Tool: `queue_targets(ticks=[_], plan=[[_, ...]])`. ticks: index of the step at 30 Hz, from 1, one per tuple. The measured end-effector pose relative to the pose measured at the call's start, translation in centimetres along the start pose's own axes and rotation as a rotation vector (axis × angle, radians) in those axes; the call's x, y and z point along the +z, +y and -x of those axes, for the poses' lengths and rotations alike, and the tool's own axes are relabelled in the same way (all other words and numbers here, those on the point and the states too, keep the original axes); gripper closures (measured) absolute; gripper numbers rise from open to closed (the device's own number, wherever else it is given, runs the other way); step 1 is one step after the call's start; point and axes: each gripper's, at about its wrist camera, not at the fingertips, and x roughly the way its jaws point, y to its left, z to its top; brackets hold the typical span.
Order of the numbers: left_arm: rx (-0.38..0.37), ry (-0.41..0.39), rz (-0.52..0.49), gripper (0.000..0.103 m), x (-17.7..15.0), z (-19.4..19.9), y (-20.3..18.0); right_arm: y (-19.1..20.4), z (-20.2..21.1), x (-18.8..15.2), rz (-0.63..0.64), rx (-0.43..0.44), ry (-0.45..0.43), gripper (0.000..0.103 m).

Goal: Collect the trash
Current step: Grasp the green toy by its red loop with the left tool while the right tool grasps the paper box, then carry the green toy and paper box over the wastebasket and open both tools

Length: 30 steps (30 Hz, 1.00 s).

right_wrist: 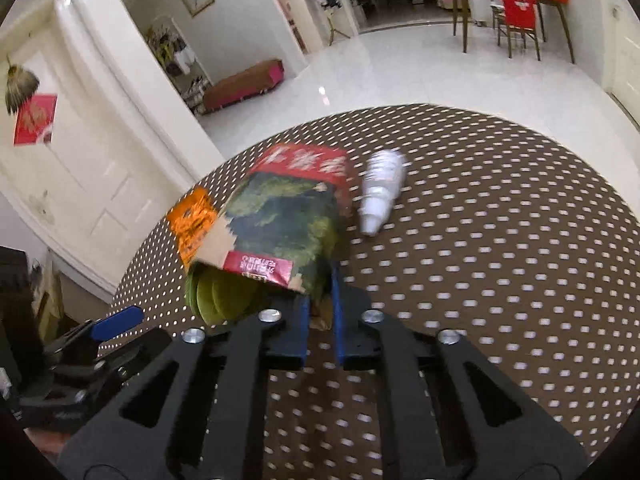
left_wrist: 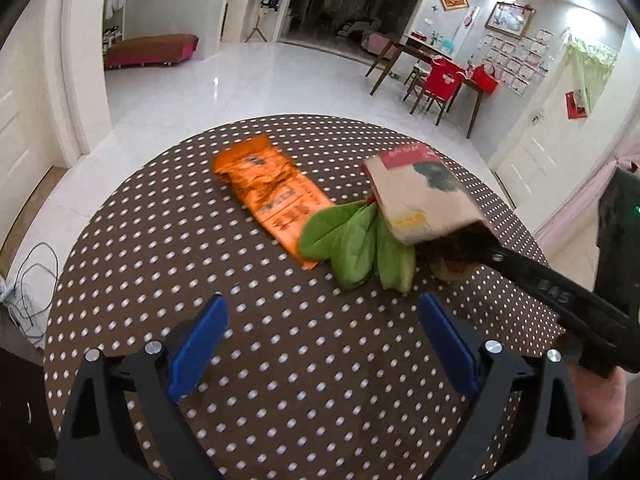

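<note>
Two grippers work over the round tabletop (left_wrist: 160, 280) with its brown, white-dotted cloth. My right gripper (right_wrist: 320, 312) has its blue pads nearly together, pinched on the near edge of a torn cardboard box (right_wrist: 288, 220) printed red and dark green; the box is tilted up off the cloth near the tabletop's middle. My left gripper (left_wrist: 320, 344) stands wide open with nothing between its pads, over the near edge. Beside the box, toward the far left edge, lies a crumpled orange wrapper (left_wrist: 268, 192), flat on the cloth. Green leaves (left_wrist: 356, 248) lie just under the box, overlapping the wrapper's near end. To the box's right, a small white crumpled cup (right_wrist: 380, 188) lies on its side.
</note>
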Motion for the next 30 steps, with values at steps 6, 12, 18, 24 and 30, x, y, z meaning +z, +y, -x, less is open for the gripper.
queue_targets(ticks=[6, 12, 18, 24, 30], plan=[[0.014, -0.001, -0.06, 0.009, 1.6, -2.0, -2.1, -3.5, 3.2, -0.6, -0.047, 0.0, -0.031, 0.097], [0.061, 0.013, -0.131, 0.009, 3.2, -4.6, -3.8, -5.7, 6.0, -1.8, -0.097, -0.014, -0.05, 0.097], [0.045, 0.001, -0.185, 0.02, 4.0, -6.4, -5.1, -6.9, 8.4, -2.9, -0.131, 0.001, -0.077, 0.097], [0.017, 0.005, -0.2, 0.079, 3.5, -6.2, -6.1, -8.1, 10.7, -3.6, -0.133, 0.036, -0.101, 0.097], [-0.018, -0.011, -0.201, 0.082, 1.5, -4.3, -7.0, -9.2, 12.7, -4.2, -0.141, 0.046, -0.123, 0.097]])
